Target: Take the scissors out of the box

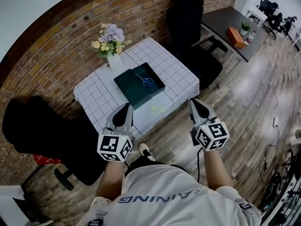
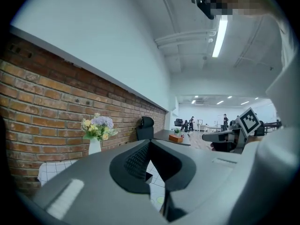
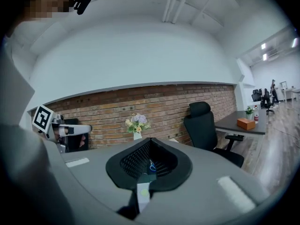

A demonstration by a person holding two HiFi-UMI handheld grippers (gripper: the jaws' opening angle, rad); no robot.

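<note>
While both claws hung short of the near edge of the surface (image 1: pixel 94 95), neither touched anything on it. The left claw (image 1: pixel 127 107) had its grey, wedge-shaped jaws pressed together to a point with nothing between them, and its own view showed the ribbed black pads (image 2: pixel 138 161) meeting at the tip. The right claw (image 1: pixel 194 101) was likewise pressed together and empty, and pointed slightly downward. Each carried a cube with black-and-white square markers, which hid the hands; only bare forearms showed behind them.

The surface was small and square, draped in a white cloth with a thin dark grid. A flat, rectangular, dark green box (image 1: pixel 131 88) lay at its middle, reaching toward the near edge. The scissors (image 1: pixel 146 81), with blue loop handles and pale blades, lay inside the box at its far side, well apart from both claws. A white vase of pastel flowers (image 1: pixel 110 42) stood at the far left corner. Some small yellowish pieces (image 1: pixel 158 109) near the near edge were too small to make out.
</note>
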